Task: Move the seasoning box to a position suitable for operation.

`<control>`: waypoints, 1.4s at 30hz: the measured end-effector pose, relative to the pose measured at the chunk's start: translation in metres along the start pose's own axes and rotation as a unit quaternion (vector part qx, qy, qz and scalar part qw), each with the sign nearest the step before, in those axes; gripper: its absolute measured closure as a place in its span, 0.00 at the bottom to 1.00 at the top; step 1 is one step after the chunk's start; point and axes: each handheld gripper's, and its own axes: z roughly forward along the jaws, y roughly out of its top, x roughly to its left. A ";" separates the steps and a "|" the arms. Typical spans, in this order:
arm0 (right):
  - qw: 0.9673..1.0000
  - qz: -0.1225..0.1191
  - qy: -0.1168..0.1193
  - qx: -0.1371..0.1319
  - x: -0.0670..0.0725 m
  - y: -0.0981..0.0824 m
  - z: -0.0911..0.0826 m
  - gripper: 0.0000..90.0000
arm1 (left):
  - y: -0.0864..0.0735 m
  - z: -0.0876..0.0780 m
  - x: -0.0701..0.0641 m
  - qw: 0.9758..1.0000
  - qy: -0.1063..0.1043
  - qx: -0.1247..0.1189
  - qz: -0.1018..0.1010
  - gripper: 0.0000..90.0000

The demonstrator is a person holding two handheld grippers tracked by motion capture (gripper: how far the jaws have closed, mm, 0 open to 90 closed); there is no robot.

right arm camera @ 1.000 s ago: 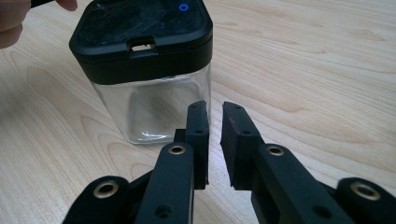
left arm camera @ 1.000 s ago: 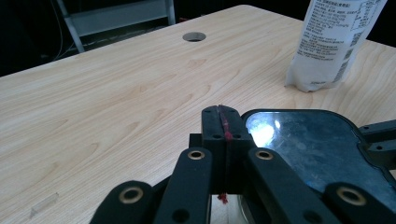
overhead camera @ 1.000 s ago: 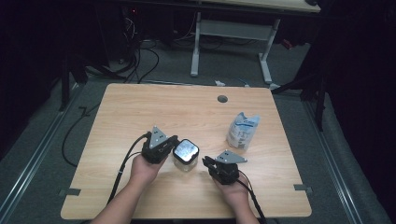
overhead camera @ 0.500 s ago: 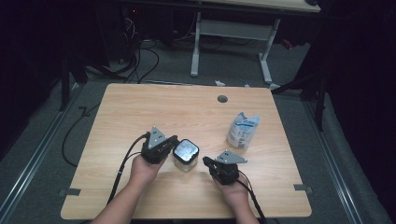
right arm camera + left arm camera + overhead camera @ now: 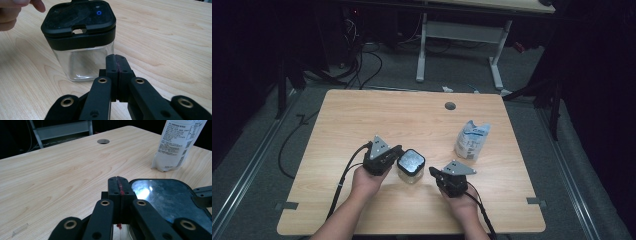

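From my seat the high view shows a lit desk (image 5: 412, 115) ringed by near-black surroundings, with soft, grainy detail and faint shadows. In the left claw's view I get a bright glare patch on the jar lid (image 5: 172, 197). Both claw views keep the wood grain fairly crisp, while the nearest black linkages go soft.

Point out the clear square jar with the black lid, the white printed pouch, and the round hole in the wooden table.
Clear square jar (image 5: 82, 62), right gripper view, glass wall.
White printed pouch (image 5: 472, 139), high view, front.
Round hole (image 5: 103, 141), left gripper view, centre.
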 end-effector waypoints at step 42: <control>0.999 -0.019 0.022 -0.046 0.009 0.031 0.003 1.00 | -0.002 0.000 0.002 1.000 0.003 0.002 -0.010 1.00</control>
